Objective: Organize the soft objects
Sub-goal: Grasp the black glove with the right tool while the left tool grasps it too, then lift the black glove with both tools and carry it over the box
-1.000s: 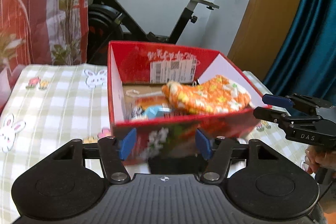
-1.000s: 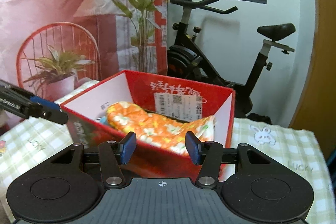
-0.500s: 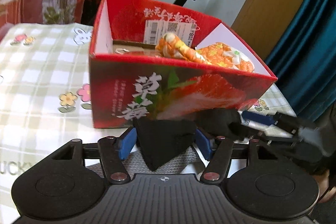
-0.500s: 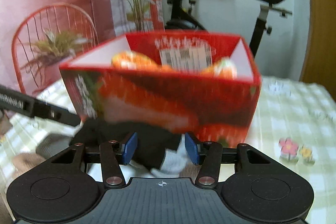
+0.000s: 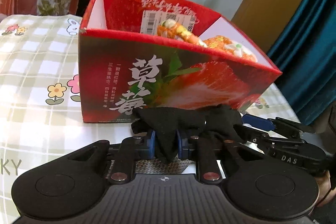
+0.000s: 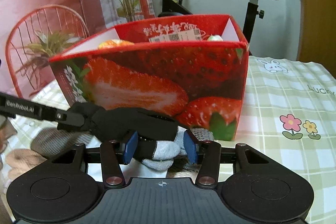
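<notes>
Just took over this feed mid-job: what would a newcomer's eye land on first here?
The big red strawberry box on the checked tablecloth, with orange patterned cloth peeking over its rim. In front of it, the left gripper is pinched shut on a black sock, while the right gripper straddles the same sock's grey toe end.

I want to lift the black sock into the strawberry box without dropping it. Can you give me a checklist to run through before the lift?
1. Left gripper pinches the black sock: ok.
2. Right gripper closed on sock: cannot tell; grey end sits between its pads.
3. Strawberry box upright, top open: ok.
4. Room inside beside the orange plush: ok.
5. Other socks free of the lift: cannot tell.
</notes>
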`<state>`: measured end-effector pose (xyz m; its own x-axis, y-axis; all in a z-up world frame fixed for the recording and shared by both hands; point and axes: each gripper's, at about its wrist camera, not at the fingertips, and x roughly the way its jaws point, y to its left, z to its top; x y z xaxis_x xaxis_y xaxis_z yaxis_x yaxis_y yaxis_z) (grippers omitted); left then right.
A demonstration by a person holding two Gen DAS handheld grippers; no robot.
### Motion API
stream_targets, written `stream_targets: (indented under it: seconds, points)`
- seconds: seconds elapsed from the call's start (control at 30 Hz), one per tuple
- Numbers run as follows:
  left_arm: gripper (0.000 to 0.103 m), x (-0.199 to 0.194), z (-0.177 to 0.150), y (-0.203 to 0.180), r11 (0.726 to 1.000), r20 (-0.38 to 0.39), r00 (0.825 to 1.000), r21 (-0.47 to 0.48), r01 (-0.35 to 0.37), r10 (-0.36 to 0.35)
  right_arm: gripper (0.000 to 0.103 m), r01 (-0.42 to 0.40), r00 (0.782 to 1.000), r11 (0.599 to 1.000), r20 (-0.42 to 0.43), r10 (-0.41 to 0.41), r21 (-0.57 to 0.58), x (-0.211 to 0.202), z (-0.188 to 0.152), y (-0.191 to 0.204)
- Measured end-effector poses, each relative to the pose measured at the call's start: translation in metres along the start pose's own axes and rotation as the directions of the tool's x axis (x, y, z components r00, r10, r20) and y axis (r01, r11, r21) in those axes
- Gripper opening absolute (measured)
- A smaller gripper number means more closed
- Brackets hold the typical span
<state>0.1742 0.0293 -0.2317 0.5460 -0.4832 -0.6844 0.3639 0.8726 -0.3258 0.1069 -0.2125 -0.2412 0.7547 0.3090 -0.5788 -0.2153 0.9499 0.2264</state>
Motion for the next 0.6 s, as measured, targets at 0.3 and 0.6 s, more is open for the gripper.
stream_targets:
  seconds: [0.3, 0.6]
  points:
    - [0.021, -0.012, -0.001, -0.003, 1.000, 0.015, 1.000, 0.014, -0.025, 0.025, 0.065, -0.048, 0.998, 0.997, 0.027, 0.050, -0.063, -0.007, 0.005, 0.010]
    - [0.020, -0.029, 0.012, -0.005, 1.000, 0.080, 0.996, 0.001, -0.028, 0.028, 0.071, -0.065, 0.997, 0.984, 0.018, 0.069, -0.164, -0.009, 0.003, 0.023]
